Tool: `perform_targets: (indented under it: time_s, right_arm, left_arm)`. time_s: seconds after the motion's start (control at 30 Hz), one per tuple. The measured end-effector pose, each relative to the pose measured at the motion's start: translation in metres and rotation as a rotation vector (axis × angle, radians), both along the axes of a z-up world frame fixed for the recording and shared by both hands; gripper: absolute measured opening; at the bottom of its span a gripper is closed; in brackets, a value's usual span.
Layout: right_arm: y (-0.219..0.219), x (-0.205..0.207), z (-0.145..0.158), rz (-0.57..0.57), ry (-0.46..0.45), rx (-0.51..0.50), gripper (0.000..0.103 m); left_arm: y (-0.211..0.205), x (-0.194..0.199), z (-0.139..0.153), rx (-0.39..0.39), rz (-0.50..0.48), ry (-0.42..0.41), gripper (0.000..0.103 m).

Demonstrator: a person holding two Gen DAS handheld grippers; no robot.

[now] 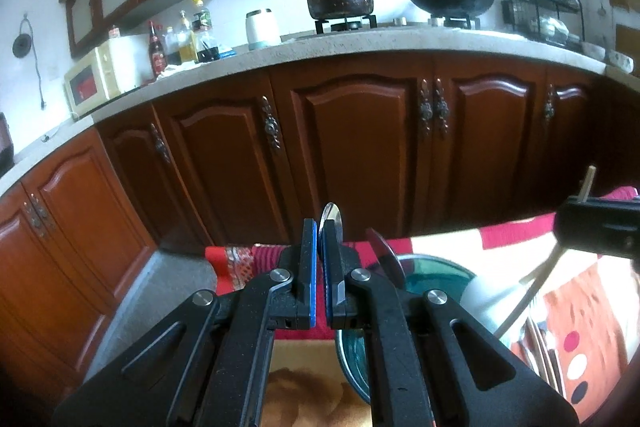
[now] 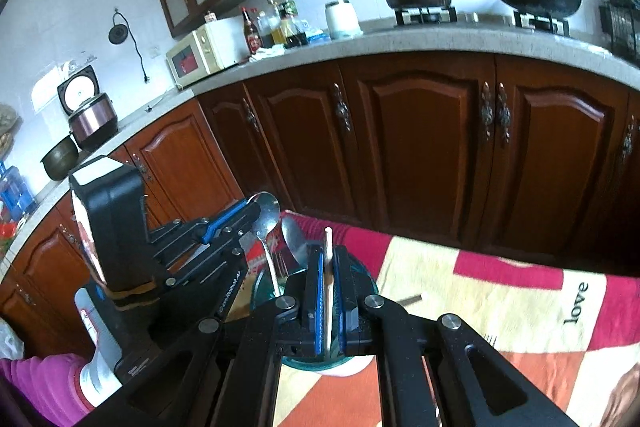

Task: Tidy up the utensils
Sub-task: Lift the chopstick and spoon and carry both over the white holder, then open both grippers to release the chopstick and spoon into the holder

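My left gripper (image 1: 320,227) is shut on a metal spoon (image 1: 333,217), bowl end up; it also shows in the right wrist view (image 2: 267,213), held over a teal glass bowl (image 2: 294,275). My right gripper (image 2: 328,251) is shut on a pale wooden chopstick (image 2: 328,267), upright above the same bowl (image 1: 436,273). In the left wrist view the right gripper (image 1: 600,227) holds the chopstick (image 1: 532,291) slanting down at the right. A second spoon (image 2: 294,241) leans in the bowl.
A red, cream and orange patterned cloth (image 2: 500,299) covers the table. More utensils (image 1: 538,343) lie on it at the right. Dark wooden cabinets (image 1: 360,139) and a counter with stove, pot and wok stand beyond. A fork tip (image 2: 490,339) lies on the cloth.
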State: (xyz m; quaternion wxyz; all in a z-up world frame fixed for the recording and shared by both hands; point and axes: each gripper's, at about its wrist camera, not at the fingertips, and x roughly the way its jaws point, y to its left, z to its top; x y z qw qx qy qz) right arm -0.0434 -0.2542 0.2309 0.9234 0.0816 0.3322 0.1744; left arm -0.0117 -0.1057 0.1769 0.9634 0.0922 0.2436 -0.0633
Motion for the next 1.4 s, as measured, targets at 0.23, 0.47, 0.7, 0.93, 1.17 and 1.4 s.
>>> perform_targets:
  time_s: [0.23, 0.47, 0.7, 0.93, 1.17, 1.4]
  right_arm:
    - [-0.006, 0.005, -0.019, -0.014, 0.052, 0.013, 0.004]
    - [-0.014, 0.005, -0.022, -0.039, 0.092, 0.036, 0.005]
    - [-0.013, 0.001, -0.024, -0.039, 0.101, 0.025, 0.024]
    - [-0.016, -0.007, -0.021, -0.043, 0.092, 0.038, 0.025]
    - [-0.014, -0.014, -0.021, -0.046, 0.094, 0.015, 0.025]
    - [-0.007, -0.018, -0.023, -0.045, 0.1, 0.001, 0.026]
  left_arm:
    - [-0.004, -0.005, -0.009, 0.01, -0.009, 0.028, 0.001]
    - [-0.001, -0.002, -0.006, -0.012, -0.014, 0.059, 0.002]
    - [0.002, -0.002, -0.006, -0.03, -0.01, 0.078, 0.002]
    - [0.007, -0.002, -0.004, -0.054, -0.006, 0.107, 0.019]
    - [0.011, -0.007, 0.004, -0.093, 0.002, 0.109, 0.04]
    - [0.013, -0.017, 0.012, -0.116, -0.006, 0.121, 0.043]
